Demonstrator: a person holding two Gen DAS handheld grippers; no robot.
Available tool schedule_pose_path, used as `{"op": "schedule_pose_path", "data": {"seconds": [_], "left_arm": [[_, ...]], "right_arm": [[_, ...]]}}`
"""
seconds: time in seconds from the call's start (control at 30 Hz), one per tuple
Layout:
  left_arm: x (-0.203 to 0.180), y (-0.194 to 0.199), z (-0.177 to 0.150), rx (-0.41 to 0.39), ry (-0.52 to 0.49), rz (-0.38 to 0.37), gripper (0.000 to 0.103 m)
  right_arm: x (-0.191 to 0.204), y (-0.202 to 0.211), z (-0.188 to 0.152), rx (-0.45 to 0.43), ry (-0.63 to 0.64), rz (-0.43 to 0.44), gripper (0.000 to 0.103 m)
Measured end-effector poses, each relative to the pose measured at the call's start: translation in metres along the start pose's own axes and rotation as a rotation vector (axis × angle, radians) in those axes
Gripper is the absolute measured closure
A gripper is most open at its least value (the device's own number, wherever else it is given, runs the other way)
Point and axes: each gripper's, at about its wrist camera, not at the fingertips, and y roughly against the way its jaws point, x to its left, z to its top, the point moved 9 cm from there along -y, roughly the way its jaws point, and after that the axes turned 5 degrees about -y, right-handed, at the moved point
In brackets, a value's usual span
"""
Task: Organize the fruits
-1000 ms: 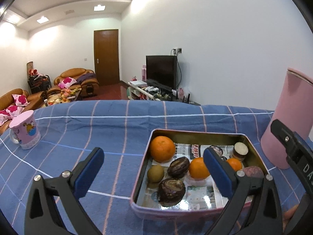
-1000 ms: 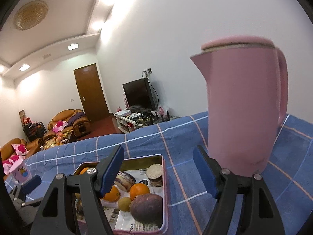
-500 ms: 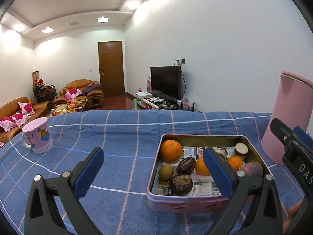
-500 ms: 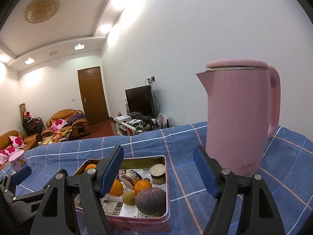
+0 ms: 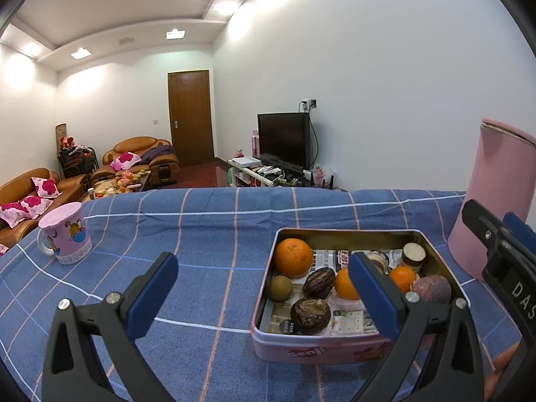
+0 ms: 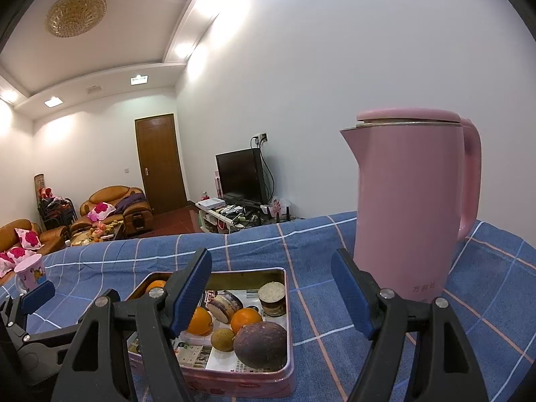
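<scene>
A pink tin box (image 5: 321, 350) lined with newspaper stands on the blue checked cloth and holds several fruits: a big orange (image 5: 293, 257), smaller oranges (image 5: 345, 283), a kiwi-like fruit (image 5: 280, 287), dark wrinkled fruits (image 5: 310, 311) and a purple passion fruit (image 6: 260, 345). The tin also shows in the right wrist view (image 6: 248, 387). My left gripper (image 5: 264, 299) is open and empty, above and in front of the tin's left side. My right gripper (image 6: 271, 291) is open and empty, above the tin's right side.
A tall pink kettle (image 6: 412, 207) stands right of the tin, close to my right gripper's right finger. A pink cartoon mug (image 5: 65, 238) stands at the far left of the cloth. Beyond the table's far edge lies a living room.
Both grippers have pulled back and risen from the tin, which now looks smaller and farther away. Both stay open and empty. The fruits have not moved.
</scene>
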Motion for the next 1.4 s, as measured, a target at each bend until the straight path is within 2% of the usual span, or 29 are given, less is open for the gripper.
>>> {"op": "schedule_pose_path", "data": {"seconds": [1.4], "left_arm": [[0.0044,0.0014,-0.0005,-0.001,-0.004,0.005,0.0]], "right_arm": [[0.0011,-0.0024,-0.0024,0.009,0.005,-0.004,0.028]]}}
